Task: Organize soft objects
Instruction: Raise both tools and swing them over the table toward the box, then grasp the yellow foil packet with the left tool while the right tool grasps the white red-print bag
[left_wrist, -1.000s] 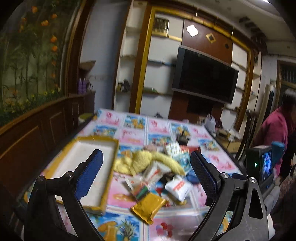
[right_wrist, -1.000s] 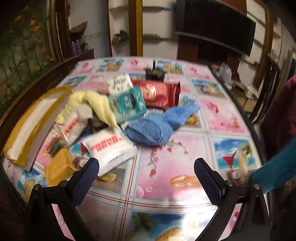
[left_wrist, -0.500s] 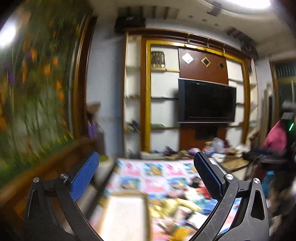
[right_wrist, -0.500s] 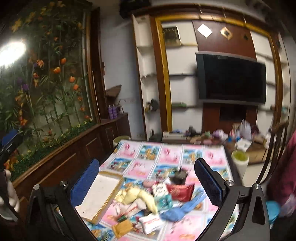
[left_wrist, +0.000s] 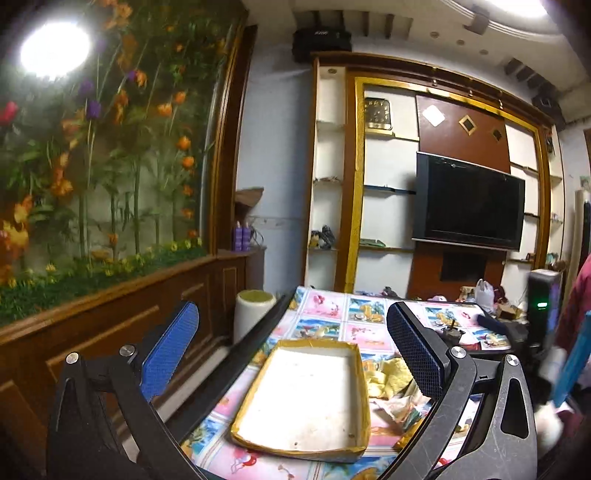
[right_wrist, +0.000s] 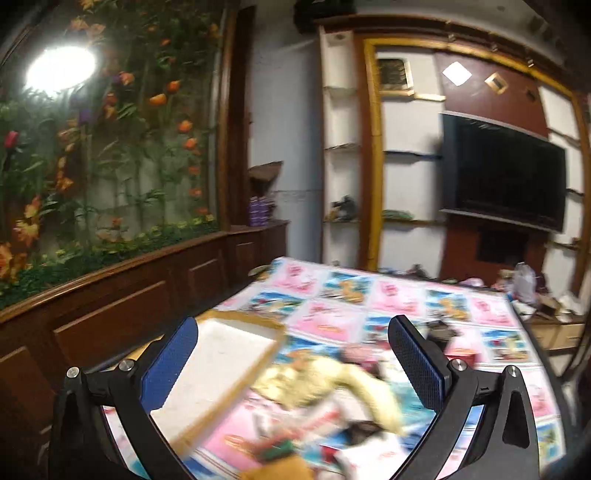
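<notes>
With the left claw (left_wrist: 291, 354) and right claw (right_wrist: 291, 369) both spread wide and empty, the approach step is in hand: next, lower onto the yellow cloth (right_wrist: 325, 380) lying on the counter (right_wrist: 406, 306) beside the empty tray (left_wrist: 306, 398).

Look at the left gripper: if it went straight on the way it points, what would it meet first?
Probably nothing nearby: the open left gripper points nearly level above the empty tray and table, towards the shelf wall. Depth is hard to judge.
</notes>
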